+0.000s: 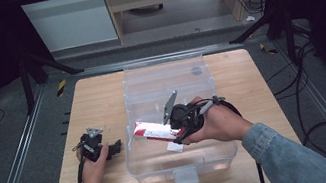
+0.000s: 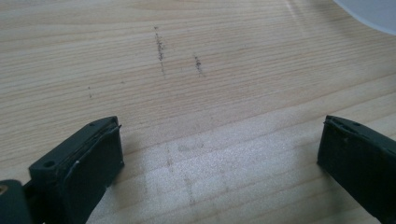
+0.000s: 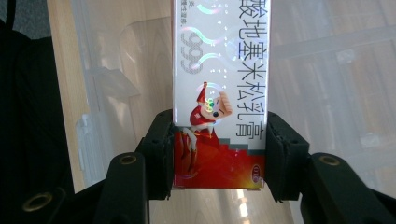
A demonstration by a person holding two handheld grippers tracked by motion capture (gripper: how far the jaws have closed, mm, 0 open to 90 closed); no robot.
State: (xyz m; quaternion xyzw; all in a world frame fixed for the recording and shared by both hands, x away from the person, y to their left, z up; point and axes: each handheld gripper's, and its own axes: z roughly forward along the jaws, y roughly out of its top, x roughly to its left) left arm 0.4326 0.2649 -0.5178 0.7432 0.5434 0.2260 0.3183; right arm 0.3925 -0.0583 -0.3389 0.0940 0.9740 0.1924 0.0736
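Right claw (image 3: 219, 154) clenched on red-and-white cardboard medicine box (image 3: 219, 93) at its red end, held over clear plastic storage bin (image 1: 183, 161); likely light, crushable, glossy, best gripped across narrow sides. Left claw (image 2: 219, 154) released, resting on wooden bench (image 1: 96, 100) left of bin
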